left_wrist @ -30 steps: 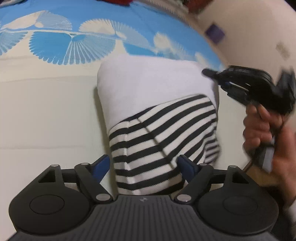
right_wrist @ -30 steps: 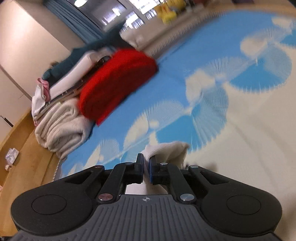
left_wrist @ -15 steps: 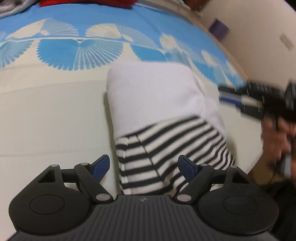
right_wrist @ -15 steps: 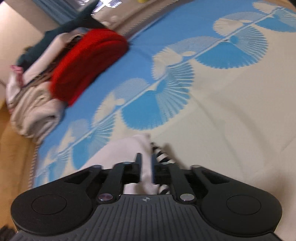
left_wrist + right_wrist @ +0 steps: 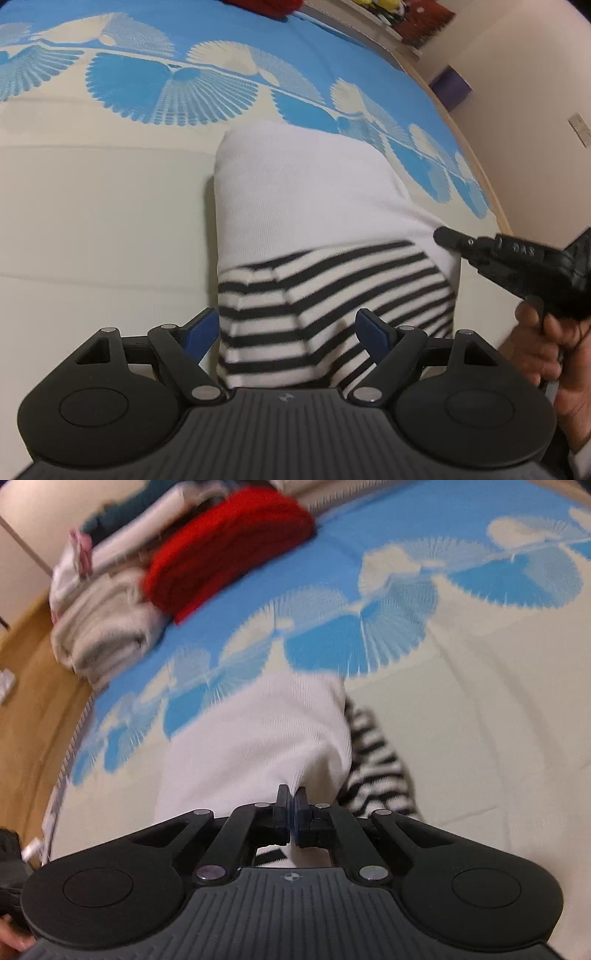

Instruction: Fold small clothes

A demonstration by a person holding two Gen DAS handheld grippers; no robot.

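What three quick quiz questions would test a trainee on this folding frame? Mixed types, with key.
1. True or false: the left gripper is shut on the garment.
2. Which part of the garment lies nearer the left gripper: A) plain white B) striped?
3. What colour is the folded item on the pile at the far end of the bed?

Key: 1 false, its jaws are wide open; 2 B; 3 red.

Bed [image 5: 92,221] in cream-and-blue fan-print cover, with folded white-and-striped garment [image 5: 314,229], red knit [image 5: 229,550] and beige stack [image 5: 103,635].
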